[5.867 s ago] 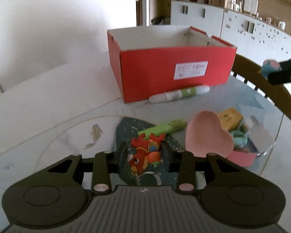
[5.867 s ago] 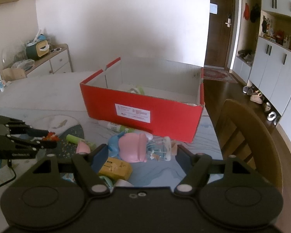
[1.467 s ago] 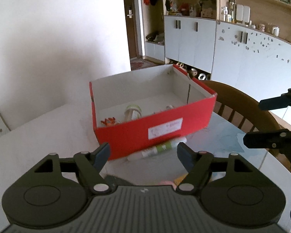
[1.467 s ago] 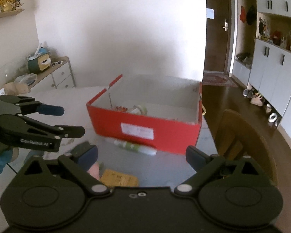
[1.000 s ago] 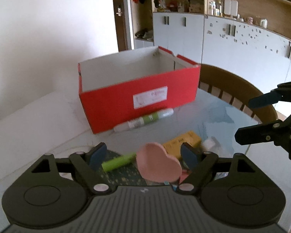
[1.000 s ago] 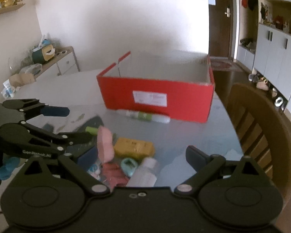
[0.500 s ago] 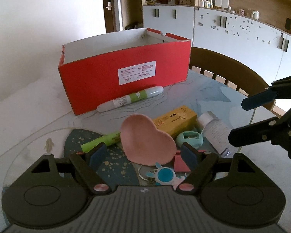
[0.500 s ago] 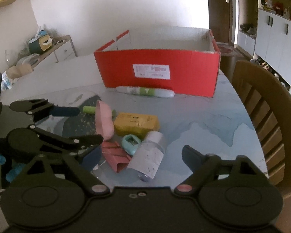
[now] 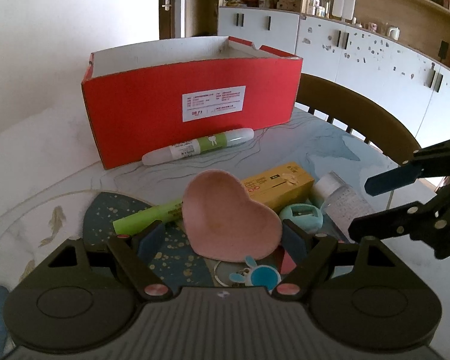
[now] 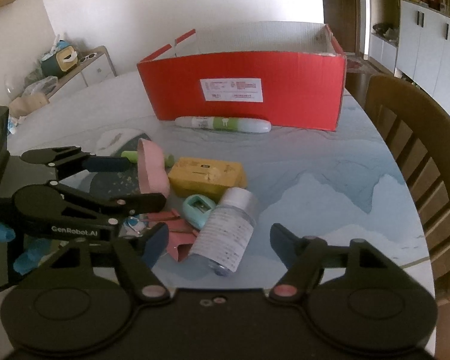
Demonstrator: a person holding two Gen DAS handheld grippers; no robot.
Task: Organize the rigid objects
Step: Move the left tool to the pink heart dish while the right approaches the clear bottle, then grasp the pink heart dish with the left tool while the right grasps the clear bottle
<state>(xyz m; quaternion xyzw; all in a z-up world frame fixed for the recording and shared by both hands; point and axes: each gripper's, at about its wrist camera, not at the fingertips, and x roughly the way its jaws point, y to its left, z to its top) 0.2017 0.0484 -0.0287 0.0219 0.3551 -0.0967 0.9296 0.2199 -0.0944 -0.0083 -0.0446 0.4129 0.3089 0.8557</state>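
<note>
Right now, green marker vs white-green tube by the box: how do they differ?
The green marker is all green, slanted, partly under the pink heart dish. The white-green tube is white with a green band, fully exposed, lying along the red box. Both lie flat on the table.

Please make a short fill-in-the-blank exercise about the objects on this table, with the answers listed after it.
1. The box behind the clutter is ____ in colour.
2. The pink dish has the shape of a ____.
3. The clear bottle is lying on its ____.
4. The fingers of both grippers stand ____.

Answers: red; heart; side; open
</note>
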